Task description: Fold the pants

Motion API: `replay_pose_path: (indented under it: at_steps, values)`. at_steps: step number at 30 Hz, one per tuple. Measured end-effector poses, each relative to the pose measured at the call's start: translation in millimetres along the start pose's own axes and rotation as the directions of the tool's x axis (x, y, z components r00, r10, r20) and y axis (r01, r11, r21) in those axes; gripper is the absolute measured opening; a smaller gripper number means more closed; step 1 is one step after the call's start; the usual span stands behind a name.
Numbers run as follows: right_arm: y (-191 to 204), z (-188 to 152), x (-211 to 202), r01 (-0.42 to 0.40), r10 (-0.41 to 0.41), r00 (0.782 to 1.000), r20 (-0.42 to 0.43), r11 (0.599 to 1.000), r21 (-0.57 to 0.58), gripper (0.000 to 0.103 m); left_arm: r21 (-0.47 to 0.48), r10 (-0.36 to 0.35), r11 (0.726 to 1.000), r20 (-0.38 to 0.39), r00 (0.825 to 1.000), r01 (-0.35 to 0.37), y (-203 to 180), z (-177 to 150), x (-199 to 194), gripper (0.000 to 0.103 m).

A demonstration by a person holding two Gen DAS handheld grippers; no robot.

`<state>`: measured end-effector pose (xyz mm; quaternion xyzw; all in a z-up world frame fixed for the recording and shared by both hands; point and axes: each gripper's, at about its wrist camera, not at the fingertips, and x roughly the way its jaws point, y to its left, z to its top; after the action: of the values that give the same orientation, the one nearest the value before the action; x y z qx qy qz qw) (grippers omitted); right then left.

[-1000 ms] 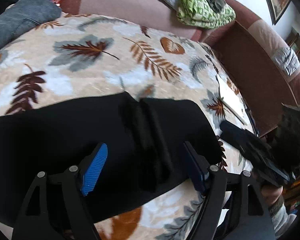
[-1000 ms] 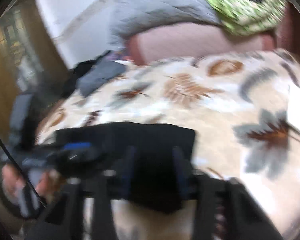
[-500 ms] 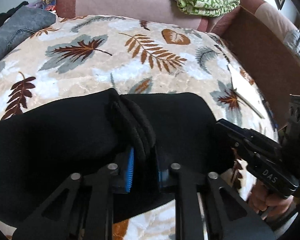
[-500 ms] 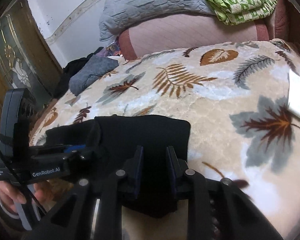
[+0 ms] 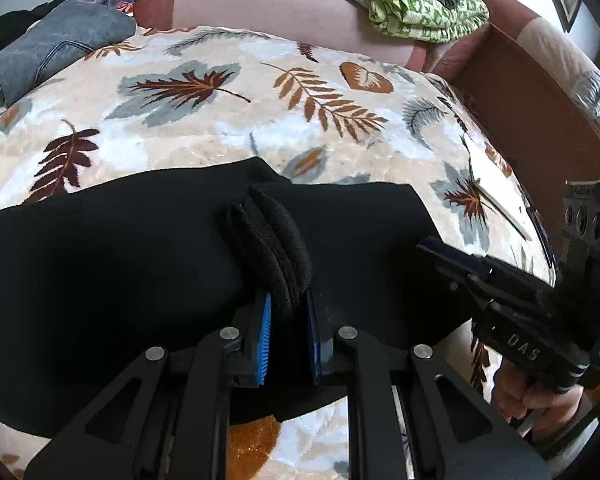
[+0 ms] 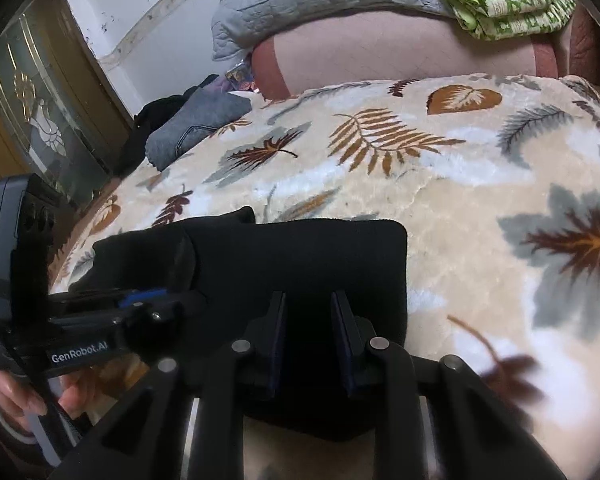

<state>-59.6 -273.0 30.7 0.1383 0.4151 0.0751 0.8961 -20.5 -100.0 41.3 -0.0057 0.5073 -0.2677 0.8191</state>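
Pinching a raised ridge of the black pants (image 5: 140,264), the left gripper (image 5: 288,320) has just snapped closed from wide open. Beside it, the right gripper (image 6: 308,320) clamps the near edge, so lifting seems next. Beyond, the leaf-print blanket (image 5: 228,128) lies bare.

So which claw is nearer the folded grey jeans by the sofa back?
Left. The left claw pinches the black pants' middle; the right claw is farther from the jeans.

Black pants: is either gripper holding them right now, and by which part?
Left gripper pinches a raised fold in the middle of the black pants. Right gripper is closed on their near edge by the corner.
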Motion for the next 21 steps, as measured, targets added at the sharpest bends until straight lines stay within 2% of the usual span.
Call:
replay_pose_path:
  at_steps: [7, 10, 12, 15, 21]
  values:
    - [10.2, 5.4, -9.4, 0.004, -0.004, 1.0, 0.008, 1.0, -0.013, 0.025, 0.016, 0.046, 0.999, 0.031, 0.998, -0.046, -2.6, 5.9, -4.0, 0.02]
    - [17.6, 5.0, -11.3, 0.004, -0.004, 1.0, 0.008, 1.0, -0.026, 0.025, 0.013, 0.084, 0.996, 0.046, 0.995, -0.085, -1.1, 4.6, -8.3, 0.032]
    - [22.5, 4.8, -12.3, 0.001, 0.0, 1.0, 0.011, 0.999, -0.034, 0.027, 0.0, 0.109, 0.994, 0.065, 0.992, -0.109, 2.8, 3.1, -14.7, 0.045]
    - [29.6, 4.9, -10.5, 0.007, -0.006, 1.0, 0.01, 0.999, -0.051, 0.029, -0.021, 0.129, 0.992, 0.085, 0.988, -0.128, 10.2, 1.4, -23.5, 0.056]
    - [36.4, -1.4, 7.4, 0.024, -0.025, 0.999, -0.031, 0.998, -0.062, 0.033, -0.039, 0.184, 0.983, 0.121, 0.975, -0.18, 19.4, -3.1, -38.3, 0.064]
